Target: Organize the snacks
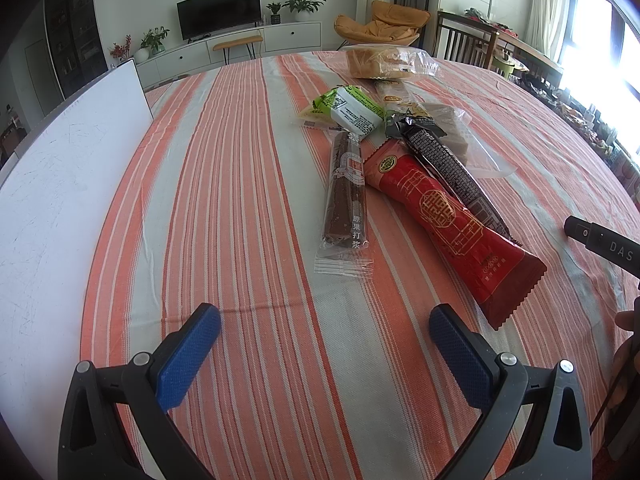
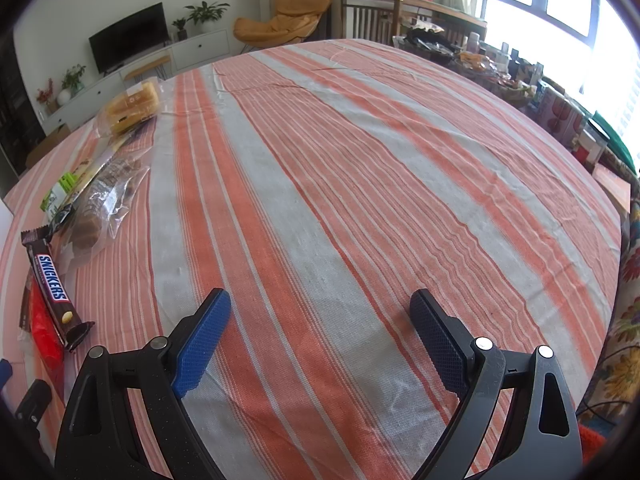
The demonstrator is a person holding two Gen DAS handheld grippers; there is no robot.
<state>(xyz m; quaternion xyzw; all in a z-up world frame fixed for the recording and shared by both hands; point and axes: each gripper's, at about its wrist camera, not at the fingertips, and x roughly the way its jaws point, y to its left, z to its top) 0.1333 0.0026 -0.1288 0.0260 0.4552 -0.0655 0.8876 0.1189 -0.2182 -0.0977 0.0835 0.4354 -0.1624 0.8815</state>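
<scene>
Striped desk (image 1: pixel 240 200), snacks clustered around a red packet (image 1: pixel 452 228), clear-wrapped brown bar (image 1: pixel 346 196) just left of it, Snickers bar (image 2: pixel 54 292) against its right side, bagged bread (image 1: pixel 380 63) beyond, left gripper (image 1: pixel 325 336) and right gripper (image 2: pixel 320 322) both with jaws wide, holding nothing

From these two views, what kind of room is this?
Most likely a home living and dining room: a TV on a low white cabinet, an orange lounge chair, and snacks on a striped tablecloth.
</scene>
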